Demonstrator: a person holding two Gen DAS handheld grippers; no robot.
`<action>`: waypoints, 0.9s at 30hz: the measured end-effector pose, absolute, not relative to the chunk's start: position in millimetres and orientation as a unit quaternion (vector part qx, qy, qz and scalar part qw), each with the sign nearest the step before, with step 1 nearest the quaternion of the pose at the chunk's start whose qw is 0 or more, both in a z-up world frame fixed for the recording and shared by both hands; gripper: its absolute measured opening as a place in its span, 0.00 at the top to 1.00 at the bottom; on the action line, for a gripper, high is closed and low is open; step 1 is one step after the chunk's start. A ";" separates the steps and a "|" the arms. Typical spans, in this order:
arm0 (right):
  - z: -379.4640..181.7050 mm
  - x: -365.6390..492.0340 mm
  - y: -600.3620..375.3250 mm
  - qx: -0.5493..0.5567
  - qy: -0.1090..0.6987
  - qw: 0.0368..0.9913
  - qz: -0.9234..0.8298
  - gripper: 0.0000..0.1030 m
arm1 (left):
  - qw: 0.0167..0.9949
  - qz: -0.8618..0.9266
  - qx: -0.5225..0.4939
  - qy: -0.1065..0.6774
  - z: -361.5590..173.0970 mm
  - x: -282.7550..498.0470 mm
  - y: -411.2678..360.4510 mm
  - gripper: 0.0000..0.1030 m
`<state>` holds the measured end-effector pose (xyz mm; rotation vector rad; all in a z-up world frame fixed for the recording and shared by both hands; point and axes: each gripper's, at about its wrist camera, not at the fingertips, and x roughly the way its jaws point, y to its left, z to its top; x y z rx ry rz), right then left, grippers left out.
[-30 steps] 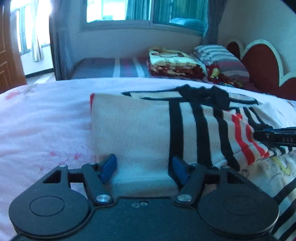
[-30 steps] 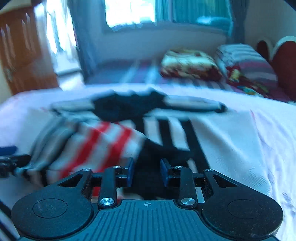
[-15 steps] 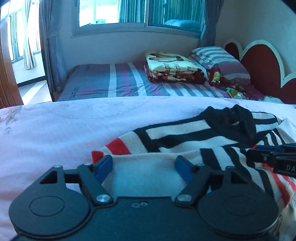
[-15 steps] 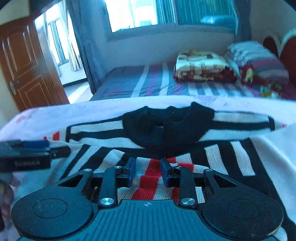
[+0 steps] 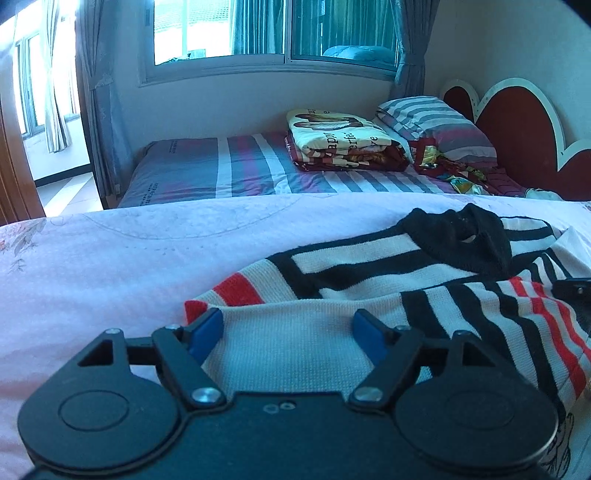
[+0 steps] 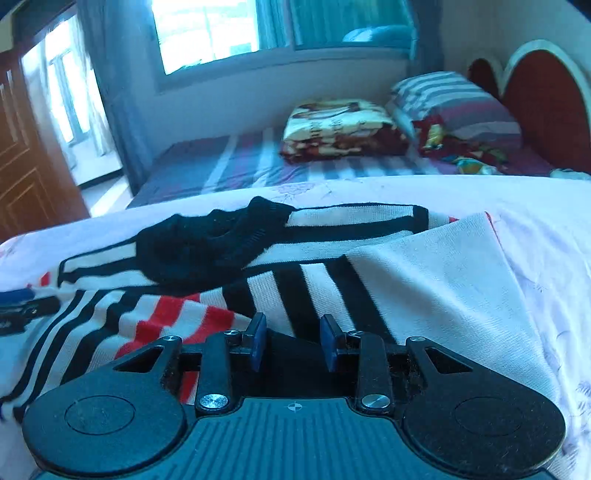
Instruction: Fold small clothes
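Striped sweater (image 5: 388, 295) flat on pink bedspread (image 5: 110, 266), long axis left-right across mid-frame, collar at far edge; left gripper (image 5: 288, 332) spread wide over near-left fold, right gripper (image 6: 293, 341) part-open over near-centre stripes, neither clamped.

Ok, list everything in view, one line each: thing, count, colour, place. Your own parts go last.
striped sweater: one, cream with black and red stripes and a black collar, lying partly folded on the pink sheet.
pink sheet: one, pale pink with a faint flower print, covering the near bed.
striped mattress: one, grey, purple and white, beyond the near bed under the window.
folded blanket: one, cream and dark red print, on the striped mattress.
striped pillow: one, grey and white, against the headboard.
headboard: one, dark red with white trim, far right.
window: one, with blue-grey curtains, back wall.
left tool: black with blue pads, open over the sweater's cream edge.
right tool: black with blue pads, open over the stripes.
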<state>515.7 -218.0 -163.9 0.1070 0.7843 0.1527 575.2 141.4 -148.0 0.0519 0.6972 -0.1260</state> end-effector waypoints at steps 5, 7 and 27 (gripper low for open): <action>-149.1 500.9 -223.9 0.084 0.355 0.927 0.092 0.70 | 0.951 -0.039 0.033 0.305 -112.6 548.0 115.2 0.34; -151.8 499.3 -213.4 0.085 0.364 0.922 0.106 0.70 | 0.951 -0.069 0.027 0.300 -104.8 539.6 87.2 0.31; -164.6 470.7 -266.3 0.100 0.408 0.902 0.104 0.70 | 0.936 -0.042 0.045 0.347 -142.1 481.9 51.9 0.27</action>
